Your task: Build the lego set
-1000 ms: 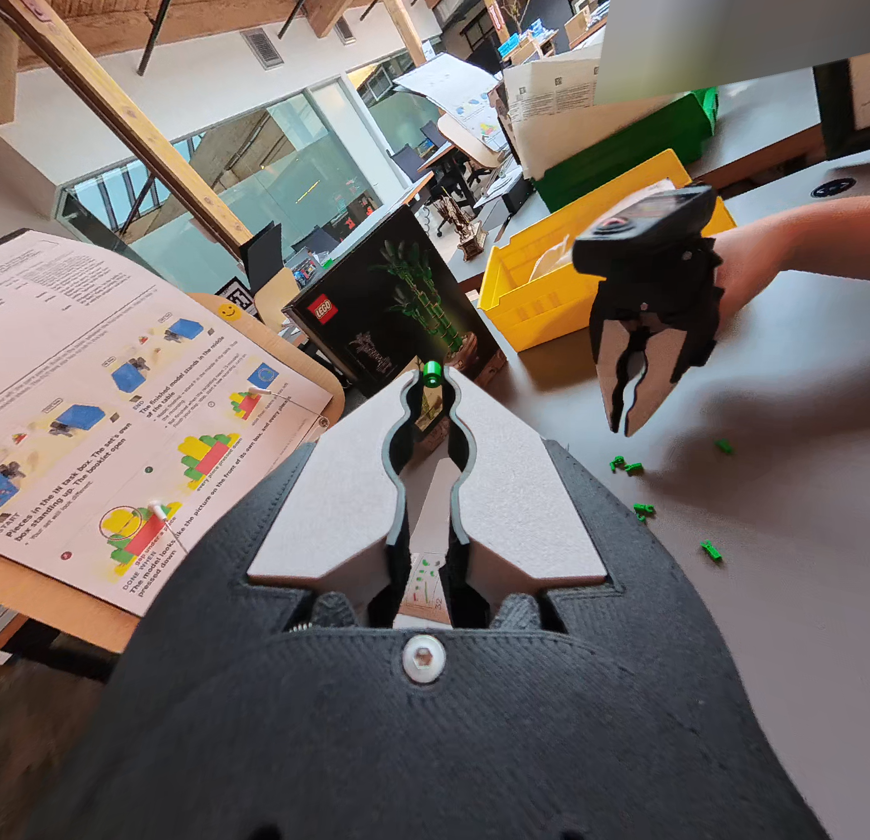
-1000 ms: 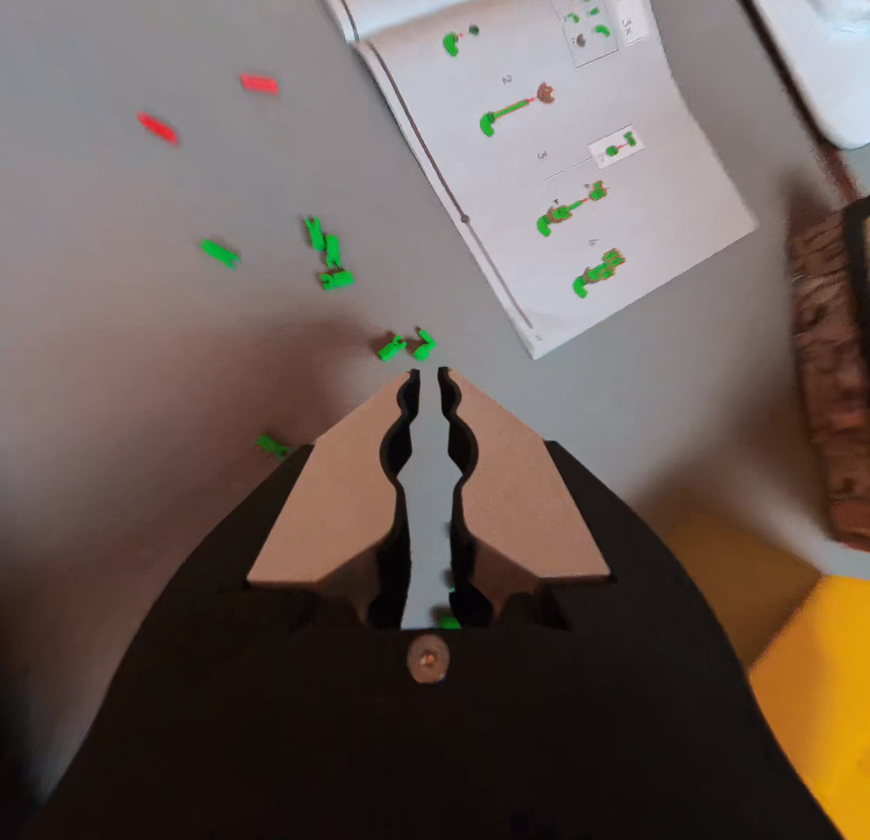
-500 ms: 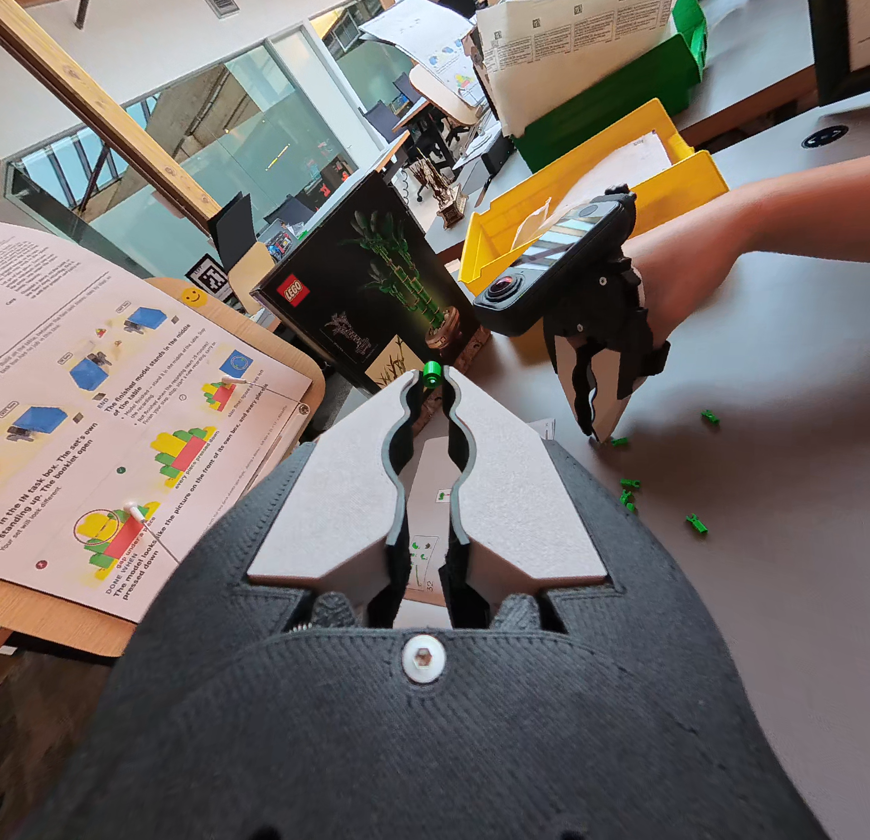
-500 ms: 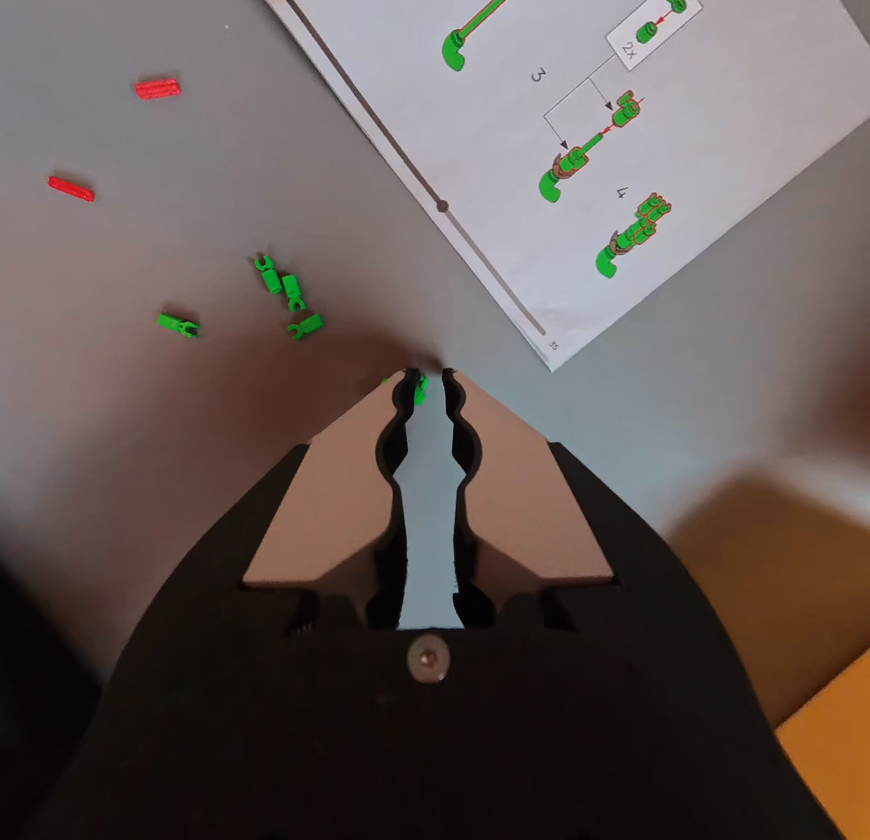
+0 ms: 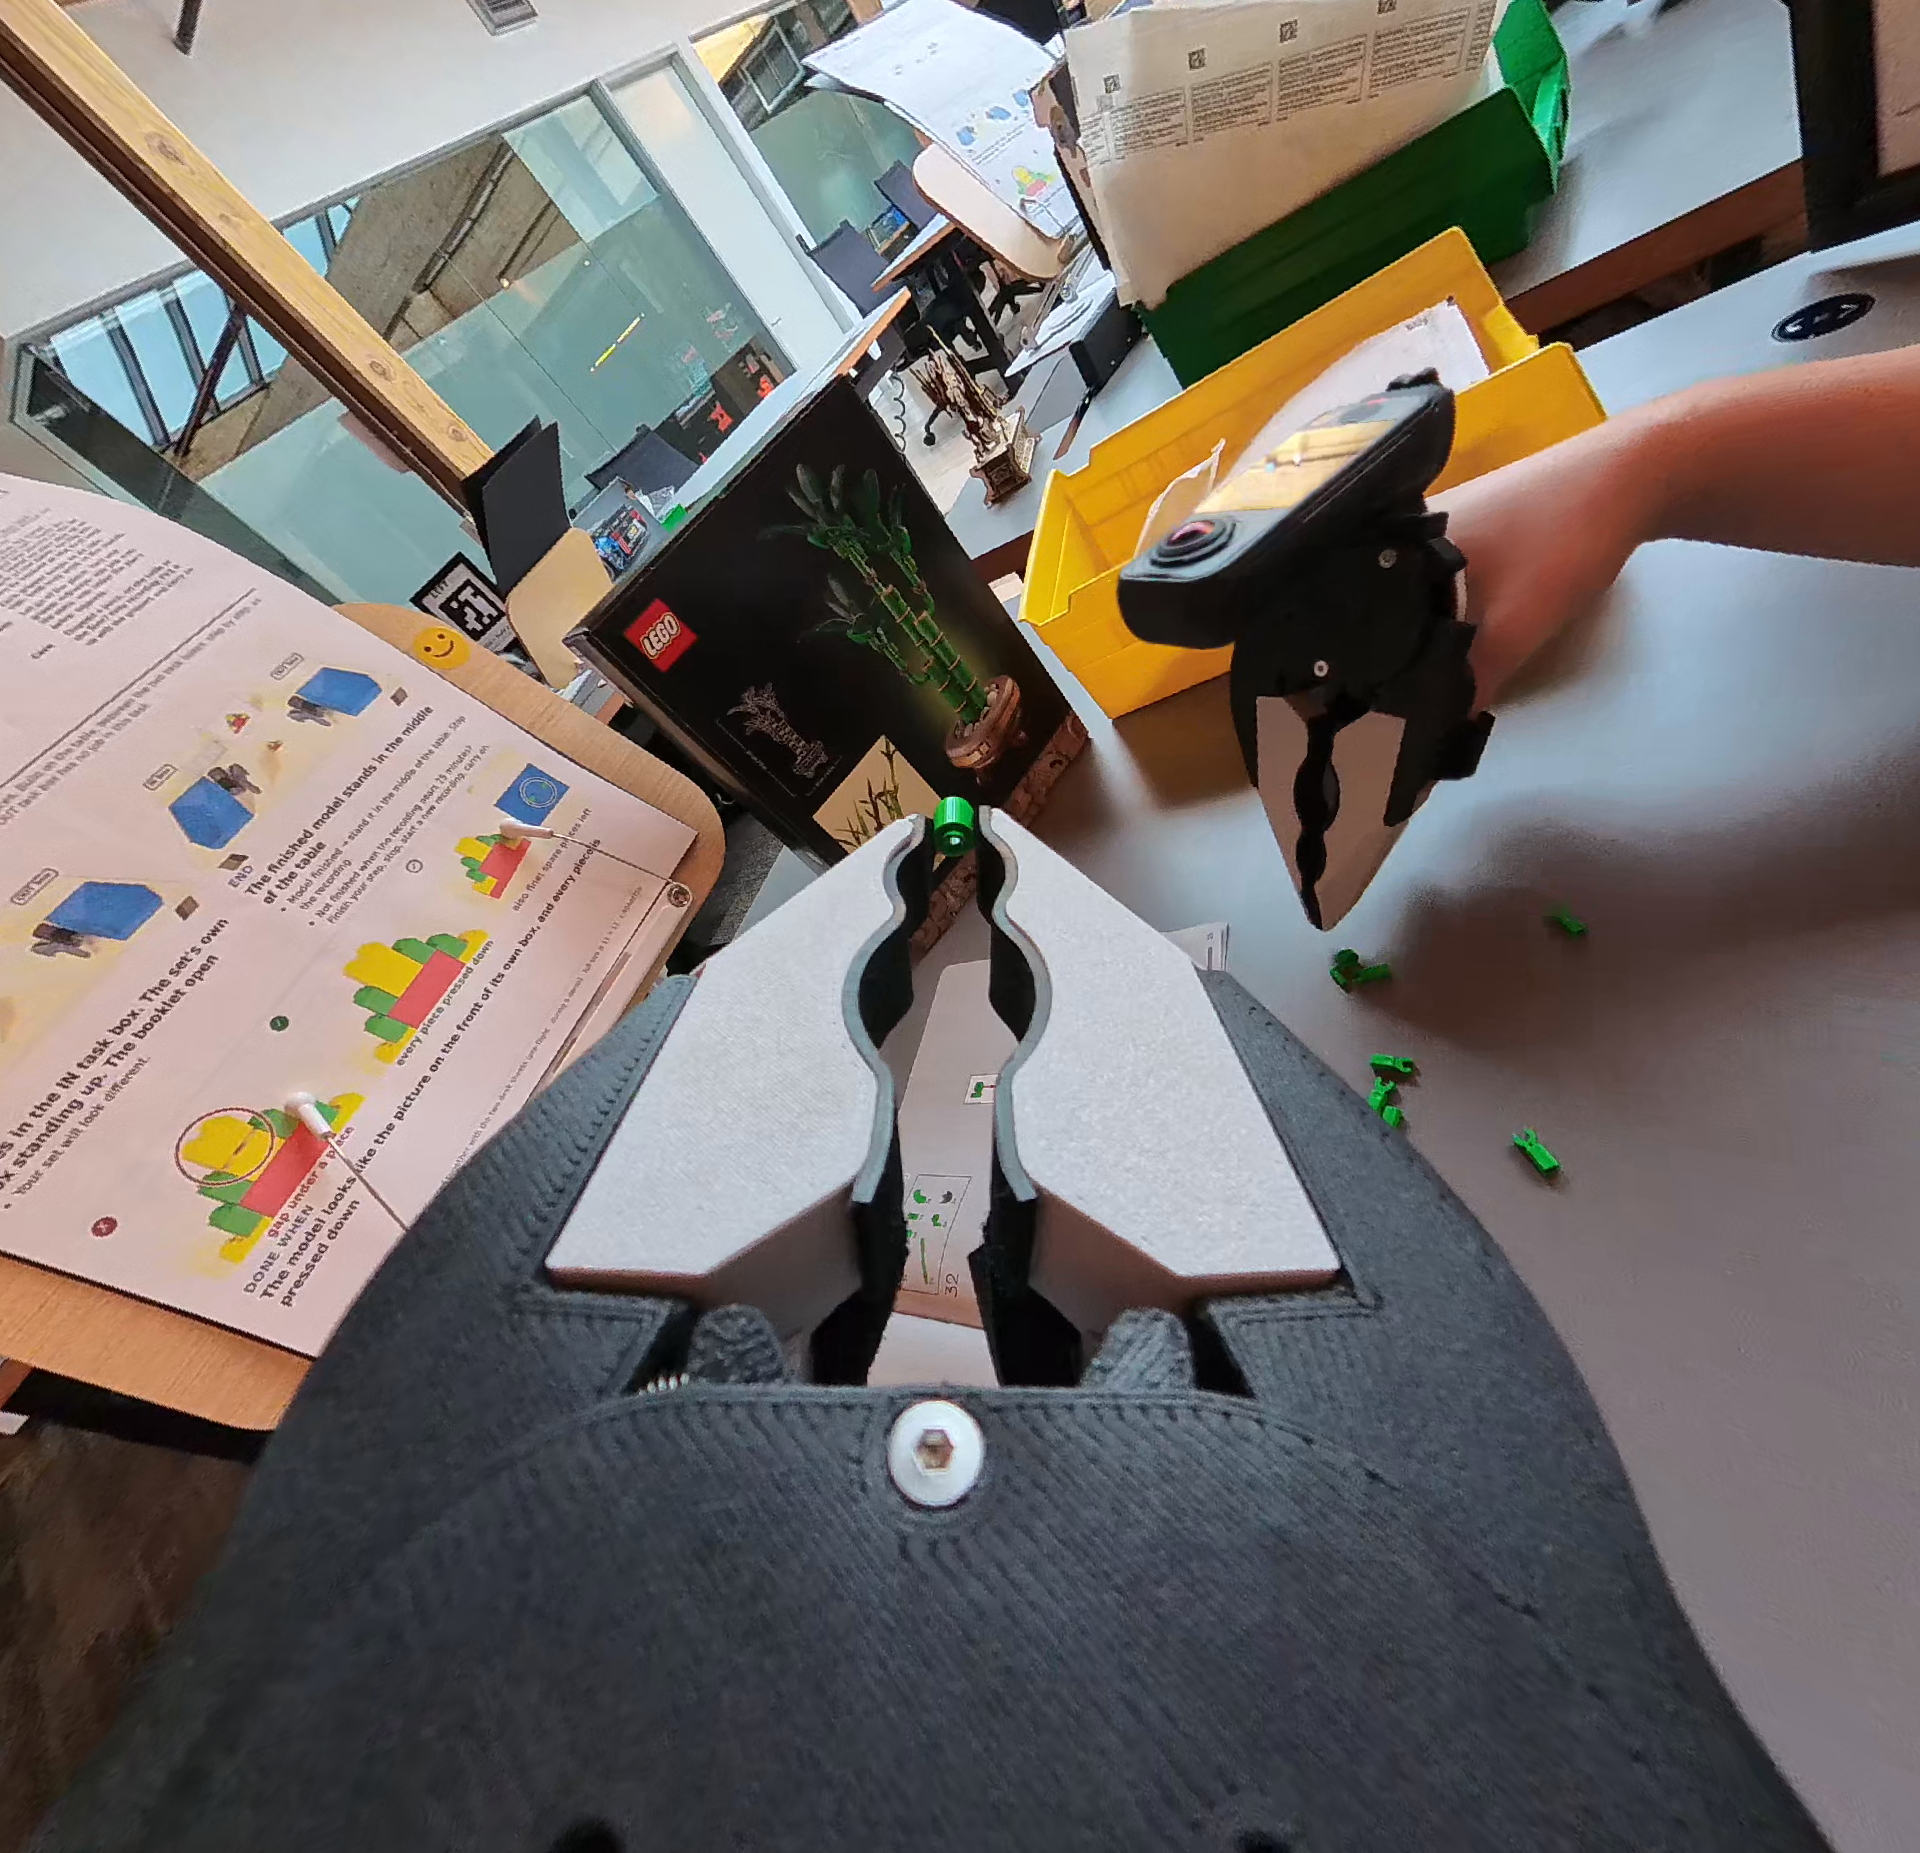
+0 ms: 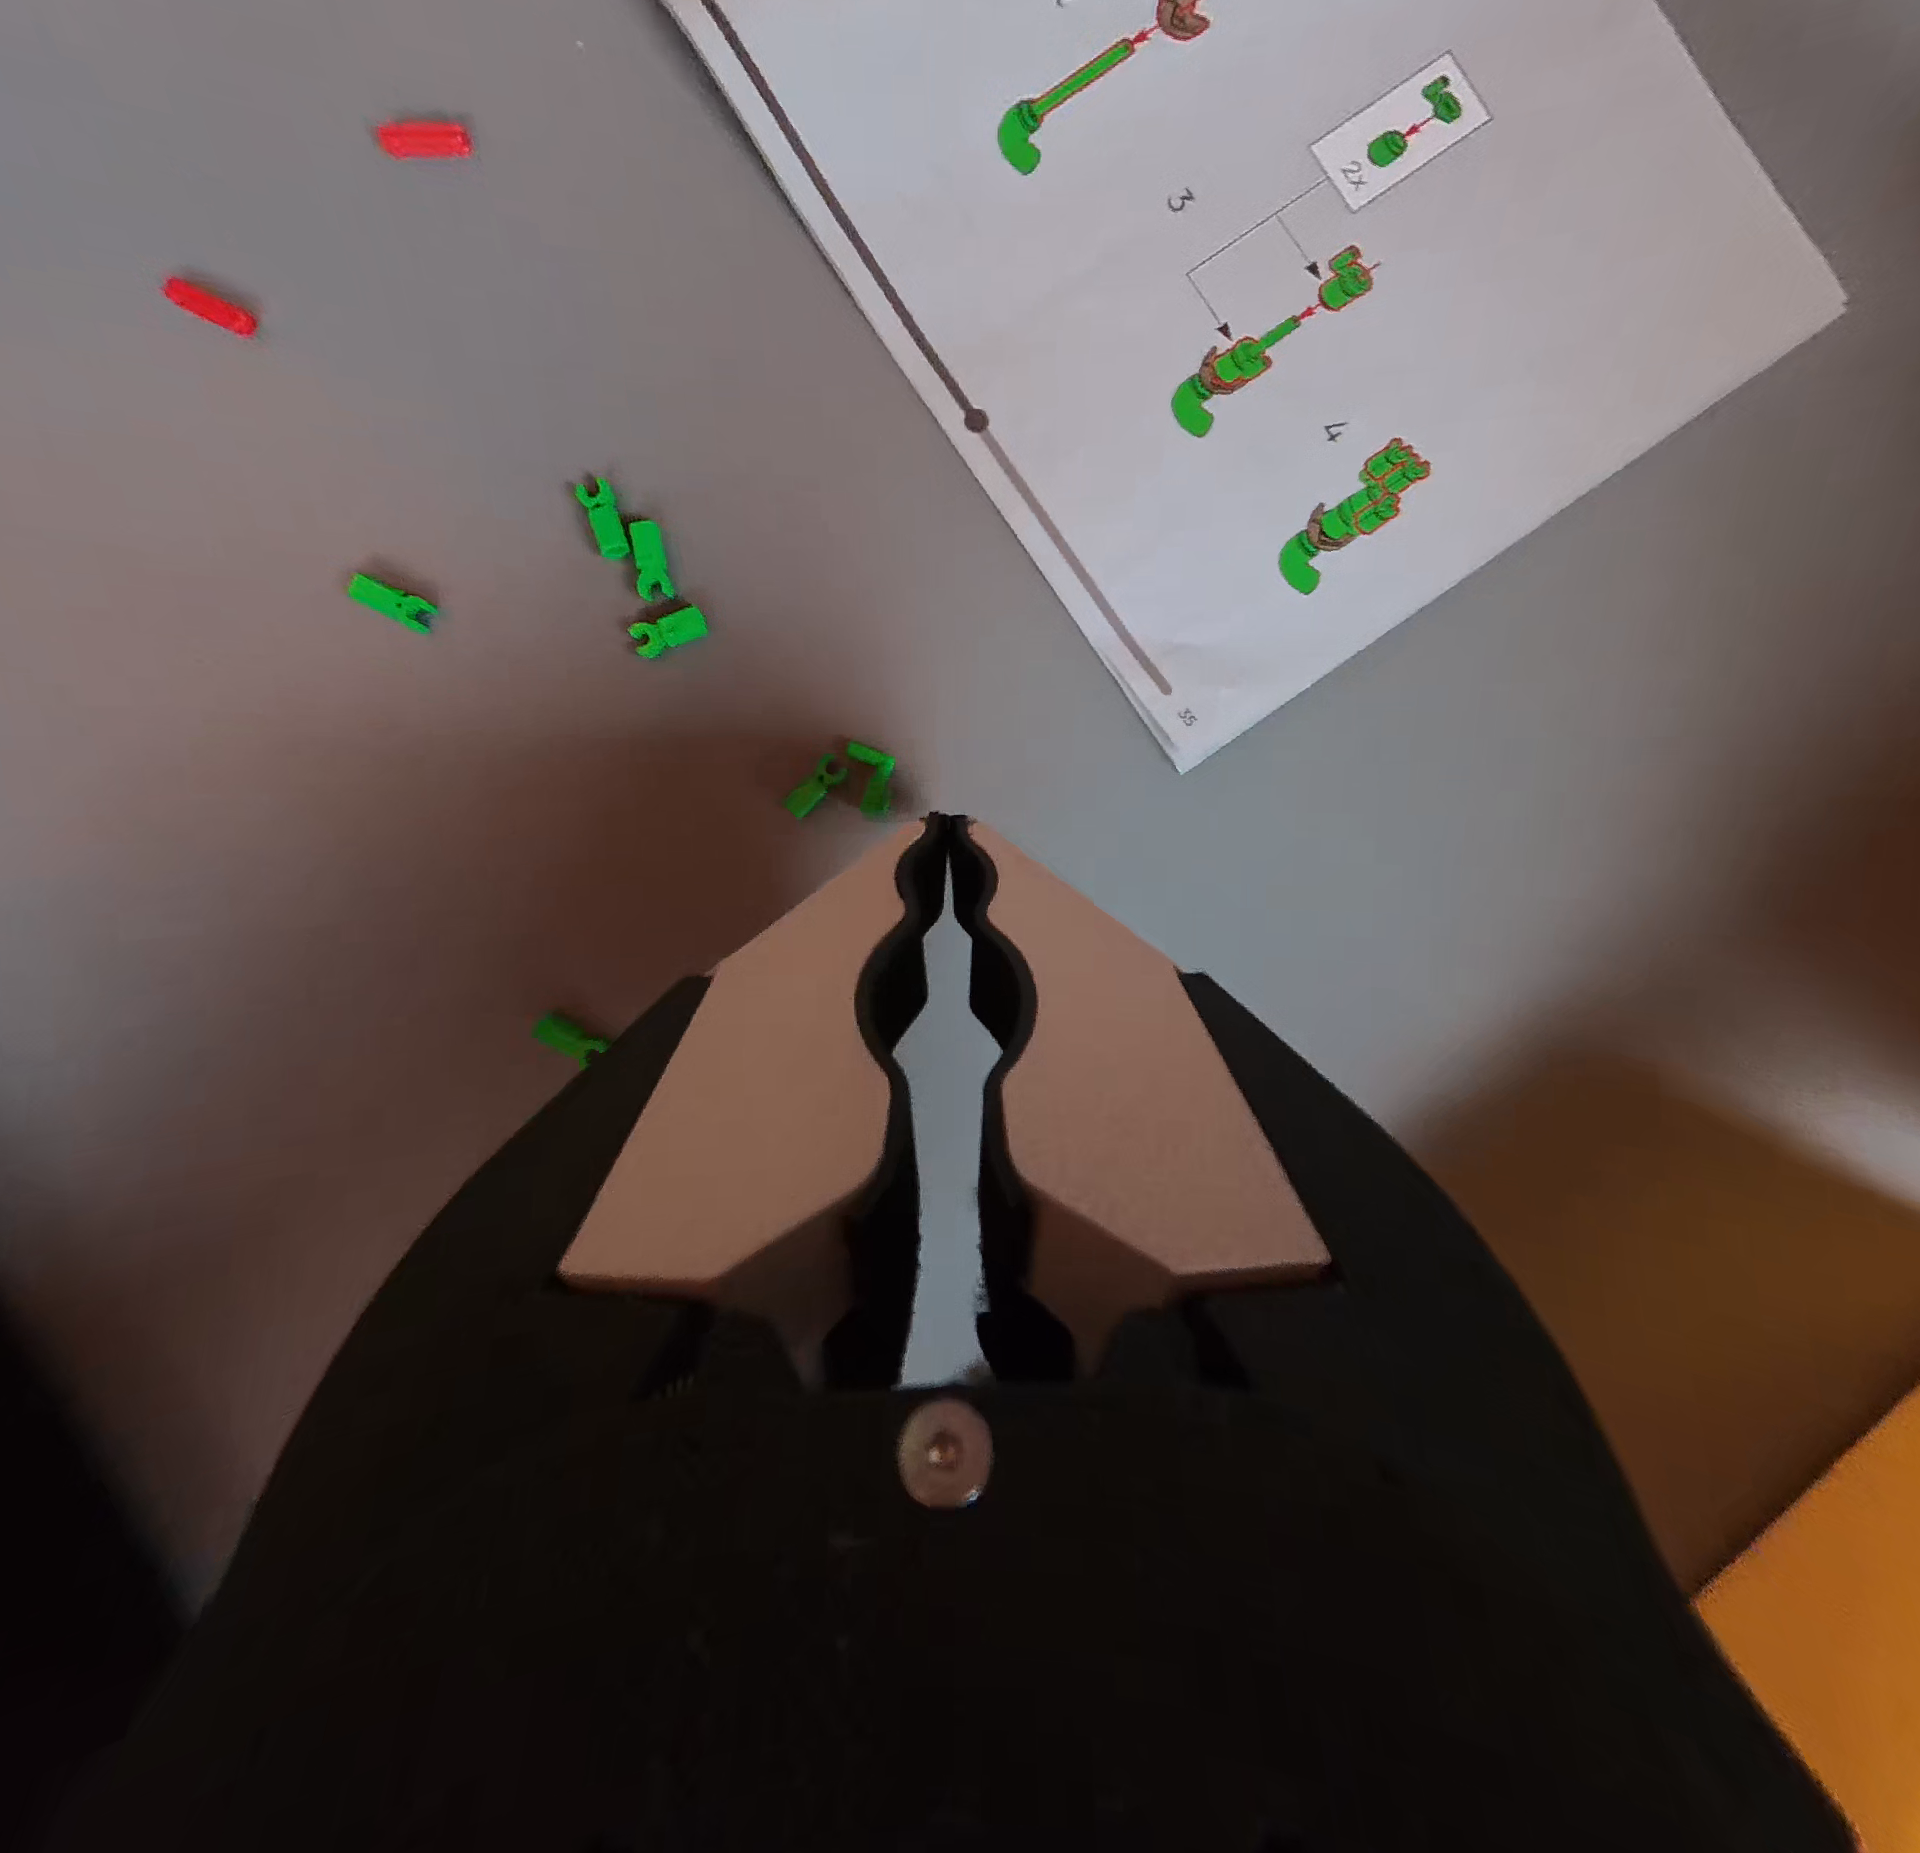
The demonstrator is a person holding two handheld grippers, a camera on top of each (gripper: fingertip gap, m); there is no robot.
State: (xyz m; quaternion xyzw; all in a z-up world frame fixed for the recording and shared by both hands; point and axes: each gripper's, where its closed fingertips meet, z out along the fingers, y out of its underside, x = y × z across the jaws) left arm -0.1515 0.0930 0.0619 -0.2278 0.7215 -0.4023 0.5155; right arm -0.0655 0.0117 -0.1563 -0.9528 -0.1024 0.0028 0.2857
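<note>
Left gripper [image 5: 951, 835] pinches green stud [image 5: 950, 827] (right gripper [image 6: 943, 822] closed, empty).

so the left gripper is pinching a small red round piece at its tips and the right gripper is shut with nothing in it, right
Not quite: the small round piece pinched at the tips of the left gripper is green, not red, as the left wrist view shows. The rest holds: in the right wrist view the right gripper is shut with nothing between its tips. The only red pieces lie loose on the table.

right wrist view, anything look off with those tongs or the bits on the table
The right tongs are shut on nothing: their tips meet beside the pair of green clips, which lie loose on the table. Otherwise nothing stands out.
</note>
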